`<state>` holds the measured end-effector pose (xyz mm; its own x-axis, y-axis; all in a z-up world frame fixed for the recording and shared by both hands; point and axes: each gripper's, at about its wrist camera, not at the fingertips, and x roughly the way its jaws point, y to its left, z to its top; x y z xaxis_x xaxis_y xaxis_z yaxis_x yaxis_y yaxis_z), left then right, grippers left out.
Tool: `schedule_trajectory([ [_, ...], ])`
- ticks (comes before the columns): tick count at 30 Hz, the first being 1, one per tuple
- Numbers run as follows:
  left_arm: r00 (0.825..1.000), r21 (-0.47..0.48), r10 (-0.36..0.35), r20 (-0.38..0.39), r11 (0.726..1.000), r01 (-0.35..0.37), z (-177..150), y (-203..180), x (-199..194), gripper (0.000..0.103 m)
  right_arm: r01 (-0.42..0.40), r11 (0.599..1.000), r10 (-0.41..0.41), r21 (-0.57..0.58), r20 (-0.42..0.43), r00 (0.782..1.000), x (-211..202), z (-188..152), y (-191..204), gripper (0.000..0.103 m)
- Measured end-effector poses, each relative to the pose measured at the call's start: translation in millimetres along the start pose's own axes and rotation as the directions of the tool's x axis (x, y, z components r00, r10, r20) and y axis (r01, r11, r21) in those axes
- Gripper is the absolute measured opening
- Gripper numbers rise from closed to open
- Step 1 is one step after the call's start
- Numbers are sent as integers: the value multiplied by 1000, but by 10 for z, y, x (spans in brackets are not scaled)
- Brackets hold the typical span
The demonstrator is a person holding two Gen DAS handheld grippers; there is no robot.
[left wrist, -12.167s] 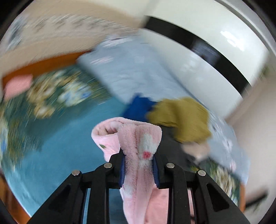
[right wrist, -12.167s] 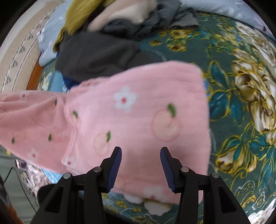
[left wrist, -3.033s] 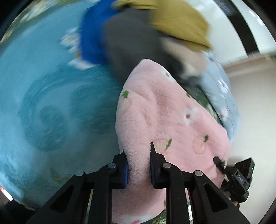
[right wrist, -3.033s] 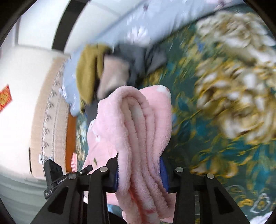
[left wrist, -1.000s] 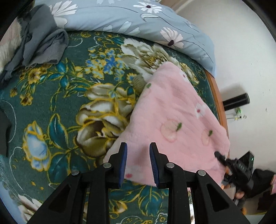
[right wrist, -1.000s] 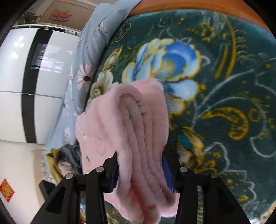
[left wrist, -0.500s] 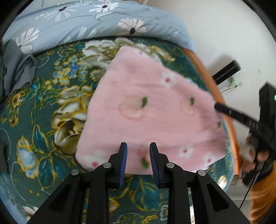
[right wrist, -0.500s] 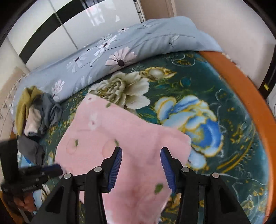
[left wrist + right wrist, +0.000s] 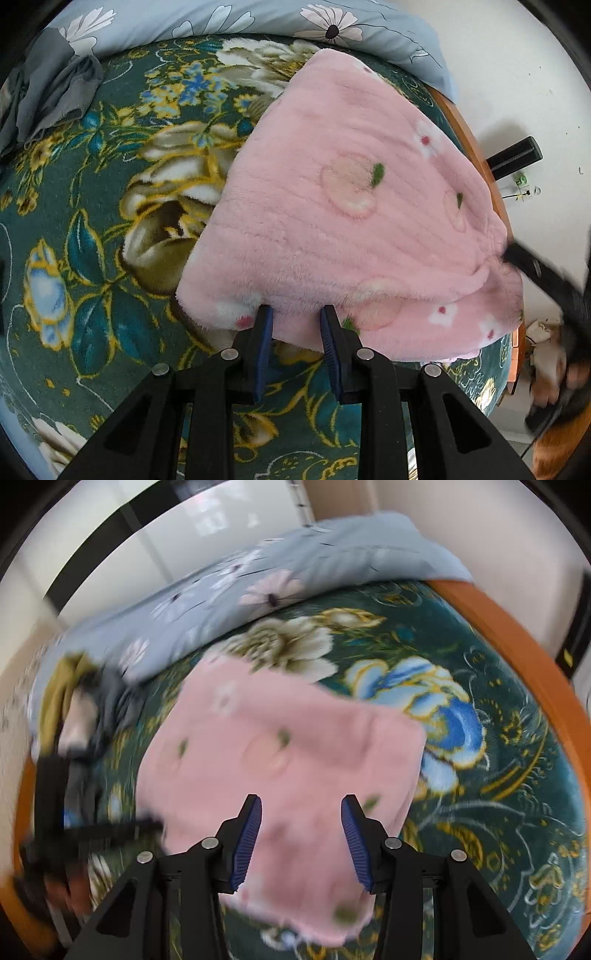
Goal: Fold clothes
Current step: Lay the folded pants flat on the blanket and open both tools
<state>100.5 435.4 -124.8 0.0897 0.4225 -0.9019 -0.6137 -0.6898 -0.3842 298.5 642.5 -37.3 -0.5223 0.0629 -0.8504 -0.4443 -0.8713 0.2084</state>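
Green floral bed cover (image 9: 92, 229) lies open left of our left gripper (image 9: 295, 314), jaws parted at the near edge of the folded pink garment (image 9: 351, 206). Our right gripper (image 9: 301, 805) hovers released above it; the bed's orange edge (image 9: 517, 646) runs right.

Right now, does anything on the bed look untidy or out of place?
The pink garment lies folded, but its lower layer sticks out unevenly at the near right corner. A crumpled grey cloth lies loose at the far left.
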Motion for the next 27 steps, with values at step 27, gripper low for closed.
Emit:
schedule_trajectory([
  [27,987,161,136,88,976,-148,-892,-295,-41,34,165,986,-165,17,20,986,-27,-659,447,49],
])
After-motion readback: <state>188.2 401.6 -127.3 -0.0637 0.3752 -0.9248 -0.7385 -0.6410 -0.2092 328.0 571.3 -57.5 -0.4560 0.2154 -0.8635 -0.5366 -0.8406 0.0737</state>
